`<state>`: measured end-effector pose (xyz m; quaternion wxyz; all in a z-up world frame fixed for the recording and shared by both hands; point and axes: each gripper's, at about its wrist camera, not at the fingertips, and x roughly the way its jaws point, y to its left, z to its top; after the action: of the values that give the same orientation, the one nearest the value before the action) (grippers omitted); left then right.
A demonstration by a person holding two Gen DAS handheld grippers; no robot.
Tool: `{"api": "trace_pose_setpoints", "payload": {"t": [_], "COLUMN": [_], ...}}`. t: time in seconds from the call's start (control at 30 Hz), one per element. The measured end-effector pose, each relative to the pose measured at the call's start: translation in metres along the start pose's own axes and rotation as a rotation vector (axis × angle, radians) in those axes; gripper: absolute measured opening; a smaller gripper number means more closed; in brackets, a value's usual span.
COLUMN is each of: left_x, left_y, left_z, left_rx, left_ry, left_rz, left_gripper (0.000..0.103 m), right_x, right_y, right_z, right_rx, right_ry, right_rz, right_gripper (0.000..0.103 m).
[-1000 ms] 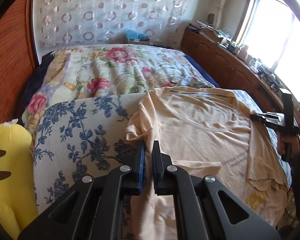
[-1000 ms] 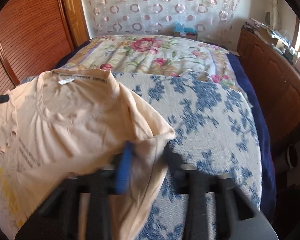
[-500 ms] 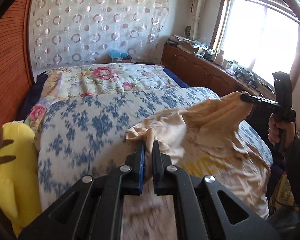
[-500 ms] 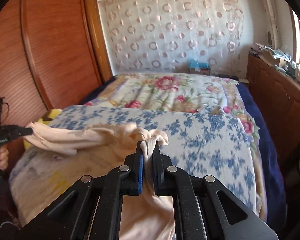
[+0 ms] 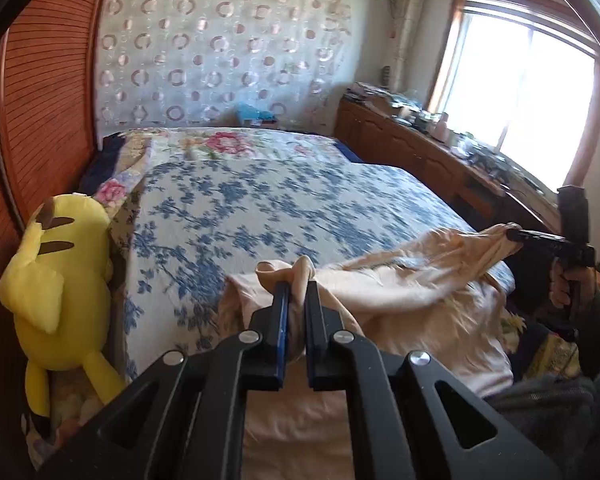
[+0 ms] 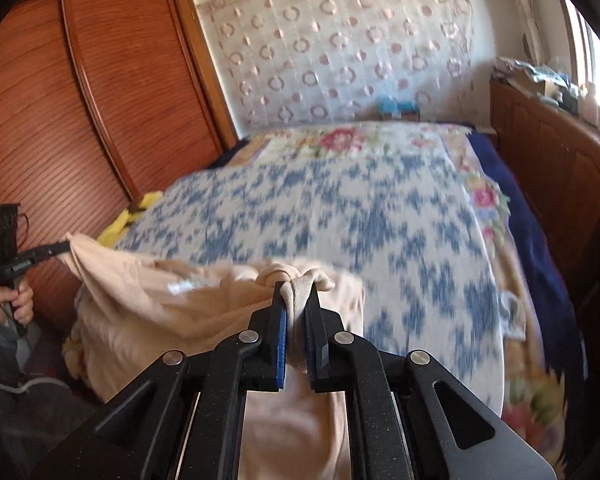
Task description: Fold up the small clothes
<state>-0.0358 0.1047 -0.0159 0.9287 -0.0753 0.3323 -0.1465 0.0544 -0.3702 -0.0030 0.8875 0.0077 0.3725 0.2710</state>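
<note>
Bed (image 5: 384, 160) wearing blue-flowered white cotton cover (image 5: 260, 208); peach cotton shirt (image 5: 400, 292) draping at 5 o'clock, yellow plush toy (image 5: 56, 276) lying at 9.

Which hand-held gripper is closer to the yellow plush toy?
Left. The left hand-held gripper grips the peach shirt beside the yellow plush toy; the right hand-held gripper is across the bed.

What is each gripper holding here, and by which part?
Both hold the shirt: the left gripper and right gripper each pinch a bunched edge. Which part of the shirt cannot be told.
</note>
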Motion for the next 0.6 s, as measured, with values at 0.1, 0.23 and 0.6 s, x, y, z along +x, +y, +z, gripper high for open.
{"api": "trace_pose_setpoints", "payload": {"t": [0.1, 0.23, 0.6], "left_x": [-0.003, 0.002, 0.051], "left_y": [0.0, 0.008, 0.025], "left_z": [-0.005, -0.007, -0.007], "left_rx": [-0.002, 0.003, -0.007], "left_ry": [0.028, 0.037, 0.123], "left_rz": [-0.016, 0.061, 0.132], "left_gripper": [0.007, 0.016, 0.025], "right_x": [-0.006, 0.015, 0.024], "right_y": [0.01, 0.003, -0.004], "right_z": [-0.015, -0.036, -0.047], "right_rx": [-0.028, -0.046, -0.061], "right_ry": [0.039, 0.152, 0.182], "right_rz": [0.014, -0.014, -0.1], "right_gripper": [0.005, 0.005, 0.008]}}
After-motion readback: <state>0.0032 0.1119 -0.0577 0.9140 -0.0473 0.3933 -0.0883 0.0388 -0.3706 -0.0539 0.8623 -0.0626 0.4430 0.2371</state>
